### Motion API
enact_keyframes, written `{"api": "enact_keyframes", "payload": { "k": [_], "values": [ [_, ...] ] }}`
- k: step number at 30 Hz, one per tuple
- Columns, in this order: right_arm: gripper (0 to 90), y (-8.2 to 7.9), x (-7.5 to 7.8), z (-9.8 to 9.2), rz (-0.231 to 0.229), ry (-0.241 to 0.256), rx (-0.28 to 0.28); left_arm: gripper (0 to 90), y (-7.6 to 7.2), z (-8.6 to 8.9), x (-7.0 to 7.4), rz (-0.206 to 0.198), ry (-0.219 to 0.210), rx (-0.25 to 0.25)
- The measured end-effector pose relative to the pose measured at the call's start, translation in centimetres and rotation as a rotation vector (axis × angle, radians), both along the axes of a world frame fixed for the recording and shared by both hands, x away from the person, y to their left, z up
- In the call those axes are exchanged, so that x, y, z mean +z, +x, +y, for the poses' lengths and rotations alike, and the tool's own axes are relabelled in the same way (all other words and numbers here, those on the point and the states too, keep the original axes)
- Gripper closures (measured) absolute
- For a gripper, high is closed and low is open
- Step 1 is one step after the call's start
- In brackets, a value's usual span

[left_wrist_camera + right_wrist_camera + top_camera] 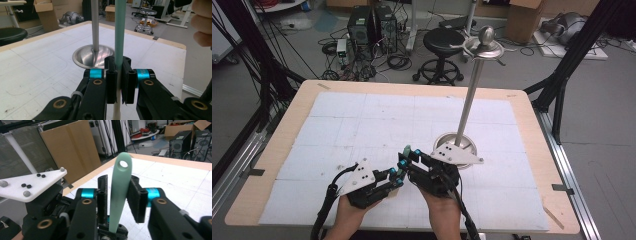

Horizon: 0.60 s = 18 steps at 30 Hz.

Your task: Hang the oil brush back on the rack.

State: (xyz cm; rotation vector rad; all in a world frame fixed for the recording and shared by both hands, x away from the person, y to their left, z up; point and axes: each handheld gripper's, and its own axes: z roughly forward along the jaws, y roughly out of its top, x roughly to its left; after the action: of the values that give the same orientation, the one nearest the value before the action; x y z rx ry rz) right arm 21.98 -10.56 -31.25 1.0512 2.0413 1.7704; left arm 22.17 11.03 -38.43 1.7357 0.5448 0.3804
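So the mint-green utensil handle (pixel 119 195) is pinched in the left tongs (pixel 119 82), jaws clenched tight on both sides of it. The right tongs (pixel 117 195) sit around the same handle from the other side, but I can see a gap between the handle and at least one jaw, so I'd call those released, or at best only half closing. In the high view both tongs meet near the front middle of the bench (pixel 302 105), tips almost touching, with the utensil between them.

What could go wrong, my guess: this looks like a handover, and if the left lets go before the right has really bitten down, the handle slides straight through and drops on the bench. The handle is smooth and tapered, so it could also swivel in a narrow two-point pinch. And the metal stand (pixel 472 95) sits just behind the right hand (pixel 443 210); swinging a long utensil up toward its hooks could knock the pole.

Pose: both forearms come in low from the near edge, hands close together, the left hand (pixel 349 212) angled inward to the right, the right one pointing forward and slightly left. The handle end with the hanging hole (pixel 123 164) points up, away from the bench.
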Motion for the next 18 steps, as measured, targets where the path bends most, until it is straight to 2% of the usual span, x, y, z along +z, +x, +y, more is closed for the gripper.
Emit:
{"api": "enact_keyframes", "payload": {
  "k": [6, 12, 13, 14, 18],
  "values": [
    [75.1, 0.1, 0.0, -0.1, 0.013, 0.016, 0.004, 84.3, -0.1, -0.1, 0.0, -0.01, 0.008, 0.009],
    [76.5, 0.0, 0.2, -0.5, 0.012, 0.028, 0.032, 83.6, 0.0, 0.2, 0.2, 0.002, -0.027, -0.049],
    [76.6, 0.0, 0.2, -0.6, 0.007, 0.022, 0.038, 81.6, 0.0, 0.3, 0.2, 0.005, -0.033, -0.054],
    [76.7, 0.0, 0.3, -0.7, -0.009, 0.01, 0.05, 73.1, 0.1, 0.4, 0.3, 0.011, -0.044, -0.065],
    [76.8, -0.1, 0.4, -1.0, -0.01, 0.004, 0.066, 67.0, 0.4, 1.2, 0.5, 0.031, -0.071, -0.113]
  ]
}}
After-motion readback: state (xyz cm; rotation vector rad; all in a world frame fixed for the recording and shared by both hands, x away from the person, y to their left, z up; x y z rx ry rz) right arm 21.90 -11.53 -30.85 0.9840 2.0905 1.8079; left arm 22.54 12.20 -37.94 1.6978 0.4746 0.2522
